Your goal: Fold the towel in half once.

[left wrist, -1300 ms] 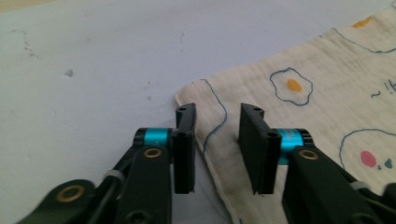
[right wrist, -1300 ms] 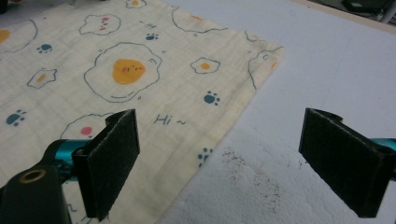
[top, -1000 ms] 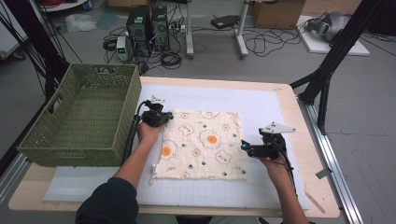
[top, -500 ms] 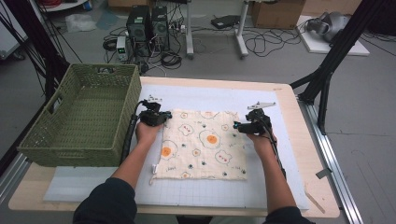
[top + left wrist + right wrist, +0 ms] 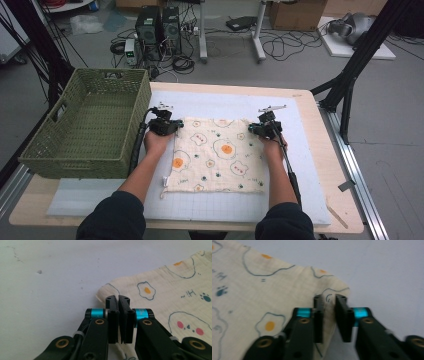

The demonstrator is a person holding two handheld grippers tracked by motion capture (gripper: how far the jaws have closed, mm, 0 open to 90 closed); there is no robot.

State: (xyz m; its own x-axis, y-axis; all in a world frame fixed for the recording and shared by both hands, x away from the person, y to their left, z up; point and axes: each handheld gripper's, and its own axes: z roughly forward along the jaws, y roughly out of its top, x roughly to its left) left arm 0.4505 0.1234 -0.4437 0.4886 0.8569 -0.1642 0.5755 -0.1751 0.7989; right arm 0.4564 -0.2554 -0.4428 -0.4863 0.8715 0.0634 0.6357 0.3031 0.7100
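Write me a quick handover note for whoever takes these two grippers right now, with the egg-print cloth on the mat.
Left gripper: shut on the cloth's far left corner.
Right gripper: jaws have just been closing on the far right corner; fabric sits between them, a slight gap shows.
Cloth: lies flat on the white mat, near edge free; green basket stands to the left.
Done: both far corners taken.
Left: probably lift and fold the cloth; check the right grip first.
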